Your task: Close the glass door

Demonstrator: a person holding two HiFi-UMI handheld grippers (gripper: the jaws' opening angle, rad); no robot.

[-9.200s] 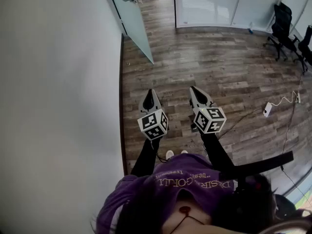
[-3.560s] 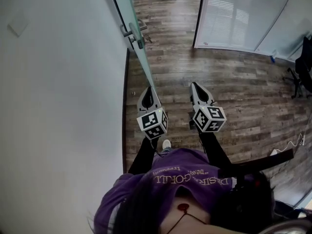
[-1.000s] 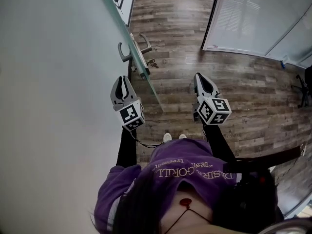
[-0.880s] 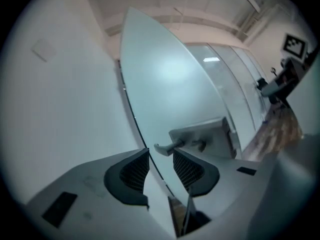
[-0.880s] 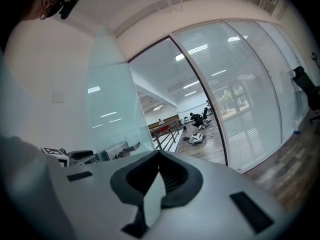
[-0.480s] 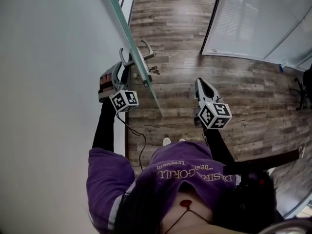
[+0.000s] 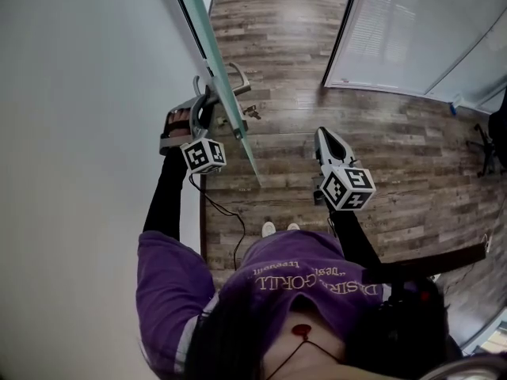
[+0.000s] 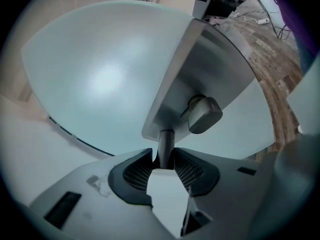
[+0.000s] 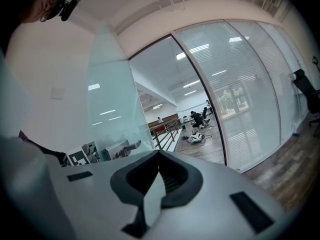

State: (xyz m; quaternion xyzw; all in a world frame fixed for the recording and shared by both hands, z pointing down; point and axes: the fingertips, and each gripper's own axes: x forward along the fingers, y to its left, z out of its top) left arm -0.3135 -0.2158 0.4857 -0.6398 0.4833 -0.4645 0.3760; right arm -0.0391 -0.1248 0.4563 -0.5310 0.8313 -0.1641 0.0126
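The glass door (image 7: 226, 109) stands ajar, its edge running down the middle of the head view. My left gripper (image 7: 201, 105) lies rolled on its side on the wall side of the door. In the left gripper view the metal door handle (image 8: 166, 143) sits between the pads (image 8: 131, 176), under the lock plate and its thumb-turn knob (image 8: 202, 115). The jaws have just been closing, and both pads touch the handle's bar. My right gripper (image 7: 321, 133) hangs shut and empty to the right of the door, pointing at the doorway (image 9: 175, 99).
A white wall (image 7: 79, 133) is close on the left. A fixed glass partition with blinds (image 7: 412, 30) stands on the right of the doorway. Wooden floor (image 7: 293, 109) lies ahead. An office chair (image 7: 495, 133) is at the far right. A cable (image 7: 226, 212) hangs from my left gripper.
My left gripper rolled onto its side, moved up to the door handle, opened wide and closed round the handle's bar. The right gripper stayed where it was.
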